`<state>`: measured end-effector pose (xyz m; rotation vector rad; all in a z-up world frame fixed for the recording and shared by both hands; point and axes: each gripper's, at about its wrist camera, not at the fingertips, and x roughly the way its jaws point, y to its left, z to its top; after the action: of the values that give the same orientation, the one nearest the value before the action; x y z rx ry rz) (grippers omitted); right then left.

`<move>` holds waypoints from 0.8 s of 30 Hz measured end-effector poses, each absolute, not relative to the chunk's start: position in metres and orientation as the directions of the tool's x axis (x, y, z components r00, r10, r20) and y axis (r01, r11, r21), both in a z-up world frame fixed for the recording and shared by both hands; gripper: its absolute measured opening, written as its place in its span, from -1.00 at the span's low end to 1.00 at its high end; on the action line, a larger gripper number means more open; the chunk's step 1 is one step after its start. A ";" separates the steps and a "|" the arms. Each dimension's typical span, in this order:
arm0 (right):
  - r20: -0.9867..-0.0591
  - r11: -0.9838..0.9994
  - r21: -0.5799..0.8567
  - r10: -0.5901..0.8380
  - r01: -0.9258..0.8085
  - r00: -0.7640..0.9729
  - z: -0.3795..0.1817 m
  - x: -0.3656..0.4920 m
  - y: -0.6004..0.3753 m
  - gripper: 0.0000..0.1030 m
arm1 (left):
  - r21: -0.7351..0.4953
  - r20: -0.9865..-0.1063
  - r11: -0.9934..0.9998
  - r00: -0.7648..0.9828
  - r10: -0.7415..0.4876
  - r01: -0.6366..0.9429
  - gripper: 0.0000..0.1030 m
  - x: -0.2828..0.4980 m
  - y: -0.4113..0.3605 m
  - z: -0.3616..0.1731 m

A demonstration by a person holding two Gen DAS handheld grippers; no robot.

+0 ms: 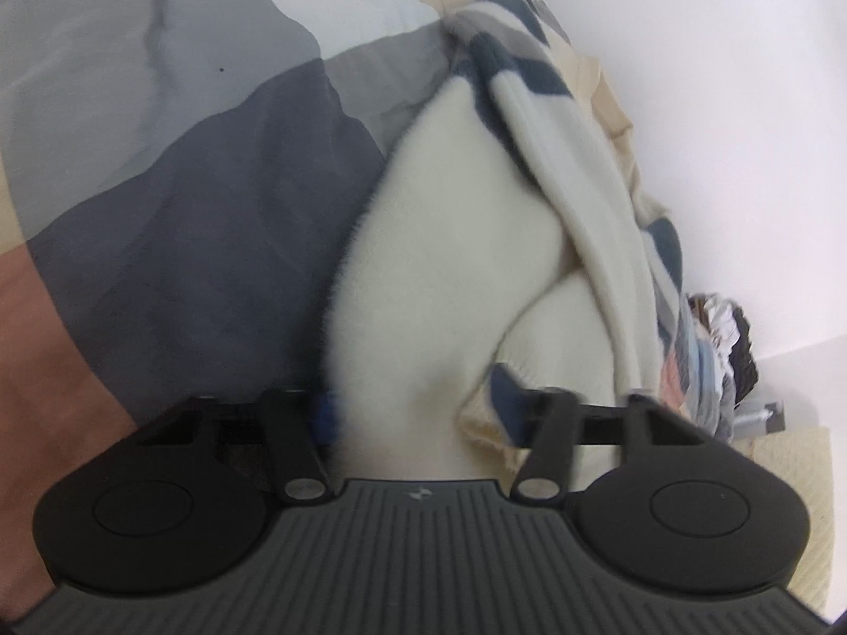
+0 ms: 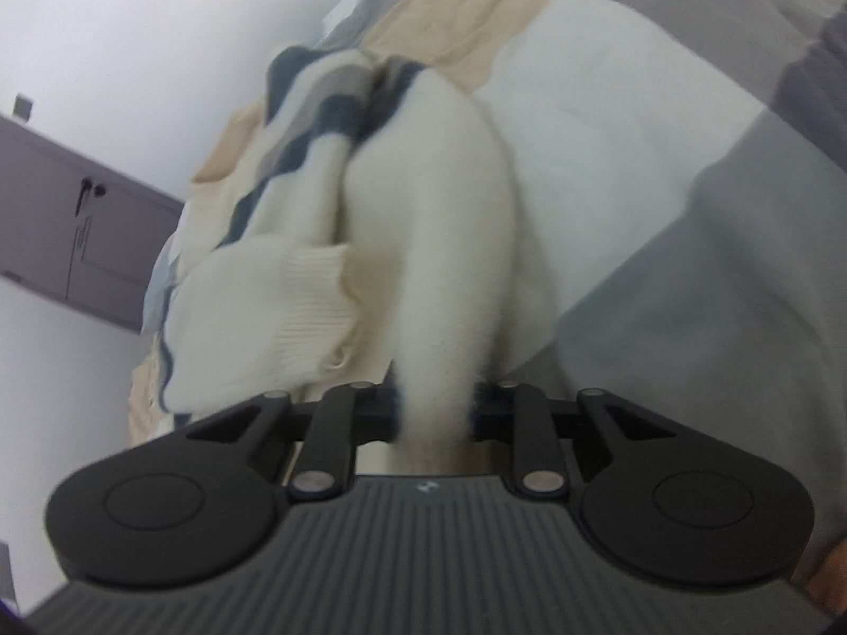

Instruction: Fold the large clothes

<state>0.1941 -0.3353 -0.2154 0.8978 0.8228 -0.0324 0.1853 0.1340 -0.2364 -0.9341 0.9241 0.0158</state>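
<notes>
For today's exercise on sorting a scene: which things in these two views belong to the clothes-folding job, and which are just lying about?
Belongs to the job:
- cream sweater with blue-grey stripes
- left gripper, closed on the sweater
- right gripper, closed on the sweater

Just lying about:
- colour-block bedspread, under the sweater
- heap of other clothes
- grey cabinet

In both wrist views the cream sweater (image 1: 450,243) bunches over the fingertips, so the pads of the left gripper (image 1: 423,413) and right gripper (image 2: 434,413) are hidden. The sweater's fuzzy outline is motion-blurred. At the bedspread's (image 1: 185,185) far edge, a crumpled pile of fabric (image 1: 725,338) is too small to identify.
</notes>
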 end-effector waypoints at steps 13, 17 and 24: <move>-0.183 0.463 0.884 0.459 -0.059 0.869 -0.134 0.152 -0.372 -0.66 | -0.867 -0.428 0.455 0.774 -0.467 -0.205 -0.85 0.154 0.171 -0.140; -0.040 0.400 0.897 0.497 -0.188 0.867 -0.099 0.138 -0.381 -0.70 | -0.874 -0.376 0.462 0.807 -0.455 -0.148 -0.85 0.138 0.184 -0.099; 0.060 0.445 0.835 0.513 -0.324 0.856 -0.038 0.104 -0.399 -0.94 | -0.843 -0.377 0.529 0.809 -0.451 -0.099 -0.86 0.108 0.184 -0.071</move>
<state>0.1038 -0.3987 -0.0381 0.9812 0.2138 0.5236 0.1078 0.1842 -0.0709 -1.0069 0.6162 -0.2268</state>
